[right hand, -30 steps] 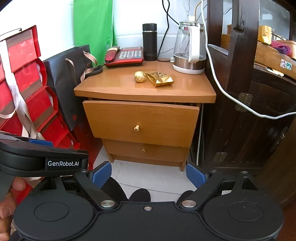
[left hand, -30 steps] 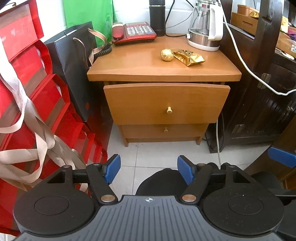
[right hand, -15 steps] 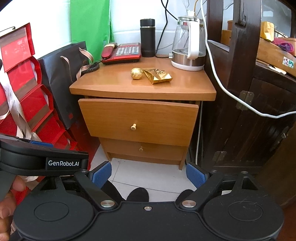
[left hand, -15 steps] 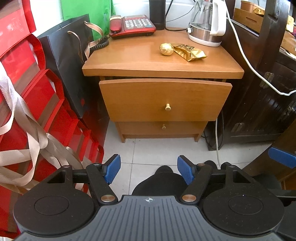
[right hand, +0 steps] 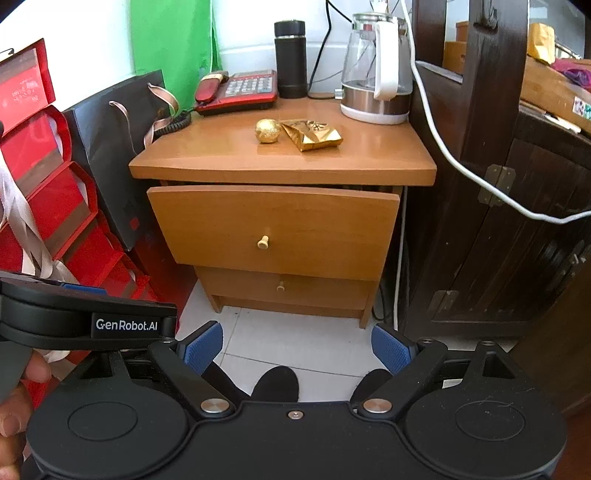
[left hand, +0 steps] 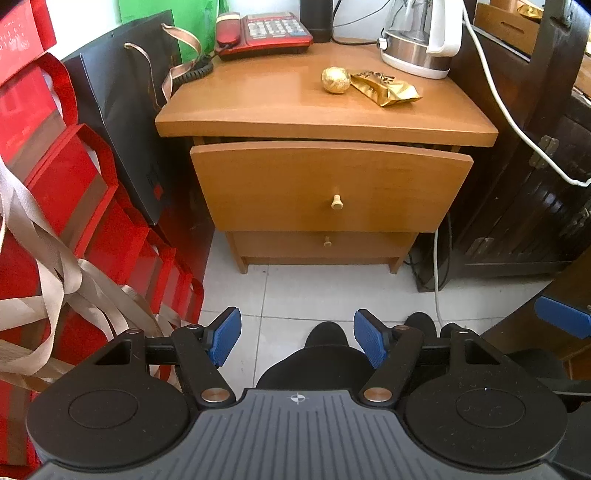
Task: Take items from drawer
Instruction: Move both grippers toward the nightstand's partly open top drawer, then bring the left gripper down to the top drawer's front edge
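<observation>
A wooden nightstand (left hand: 258,99) (right hand: 221,155) stands ahead. Its upper drawer (left hand: 295,184) (right hand: 314,232) is pulled out a little and has a small knob (left hand: 337,202) (right hand: 263,242); the inside is hidden. A lower drawer (left hand: 351,245) (right hand: 314,291) sits closed beneath. On top lie a gold foil ball (left hand: 335,79) (right hand: 268,130) and a gold packet (left hand: 386,88) (right hand: 312,134). My left gripper (left hand: 297,341) is open and empty, well short of the drawer above the floor. My right gripper (right hand: 297,349) is open and empty too, at a similar distance.
A red telephone (left hand: 264,31) (right hand: 238,90), a black flask (right hand: 290,59) and a kettle (left hand: 421,37) (right hand: 376,70) stand at the back of the nightstand. Red gift bags (left hand: 55,184) and a black bag (right hand: 118,147) crowd the left. A dark cabinet (right hand: 498,240) with a white cable (right hand: 436,136) stands right.
Both grippers have risen and tilted, so the nightstand sits lower in both views and more of its top shows. Both stay open.
</observation>
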{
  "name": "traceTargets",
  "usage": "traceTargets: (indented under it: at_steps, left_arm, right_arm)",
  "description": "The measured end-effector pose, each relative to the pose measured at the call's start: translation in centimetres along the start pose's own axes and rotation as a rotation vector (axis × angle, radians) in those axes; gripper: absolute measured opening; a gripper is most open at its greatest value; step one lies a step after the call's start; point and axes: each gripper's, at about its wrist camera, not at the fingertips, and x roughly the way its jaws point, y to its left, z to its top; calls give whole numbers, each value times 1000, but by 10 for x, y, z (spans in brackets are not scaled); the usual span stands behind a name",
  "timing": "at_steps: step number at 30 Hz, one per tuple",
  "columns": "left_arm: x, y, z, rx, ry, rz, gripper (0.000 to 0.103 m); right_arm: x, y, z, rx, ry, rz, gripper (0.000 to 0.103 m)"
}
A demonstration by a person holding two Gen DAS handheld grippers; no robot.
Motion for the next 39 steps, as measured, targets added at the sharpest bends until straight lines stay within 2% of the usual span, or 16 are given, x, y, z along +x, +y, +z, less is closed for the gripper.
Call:
traceTargets:
  at_steps: [39]
  left_arm:
    - [63,3,20,-22,110,45,72]
  right_arm:
    - [61,-24,10,69,108,-11,87]
